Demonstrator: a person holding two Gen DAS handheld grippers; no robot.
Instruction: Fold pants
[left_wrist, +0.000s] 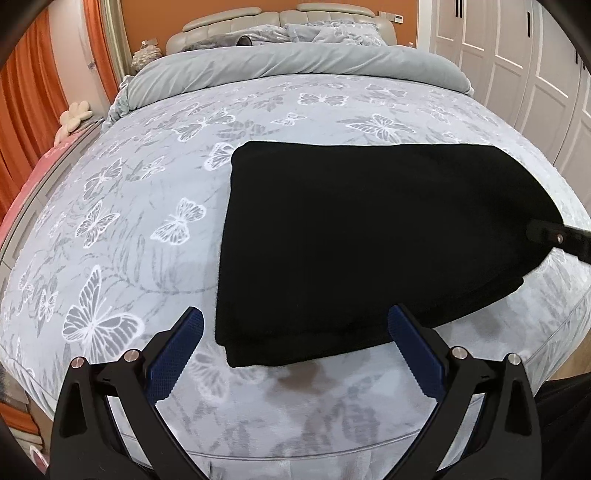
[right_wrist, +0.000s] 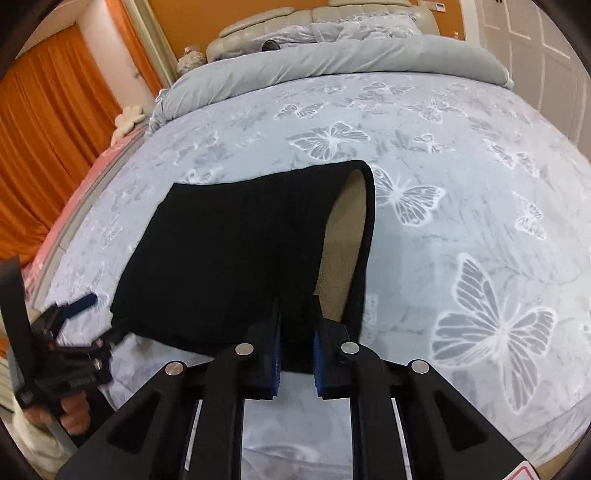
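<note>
A wide bed (left_wrist: 155, 229) with a butterfly-print cover fills both views, a grey duvet (left_wrist: 295, 62) rolled across its far end at twelve o'clock. The black pants (left_wrist: 354, 240), folded into a thick rectangle, lie near the bed's near edge. In the right wrist view one corner is raised, showing tan lining (right_wrist: 343, 251). The right tool (right_wrist: 297, 365) is clamped on that near edge of the pants, at six o'clock. The left tool (left_wrist: 295, 354) has its blue pads (left_wrist: 173, 358) wide apart, holding nothing, just short of the pants' near left corner.
</note>
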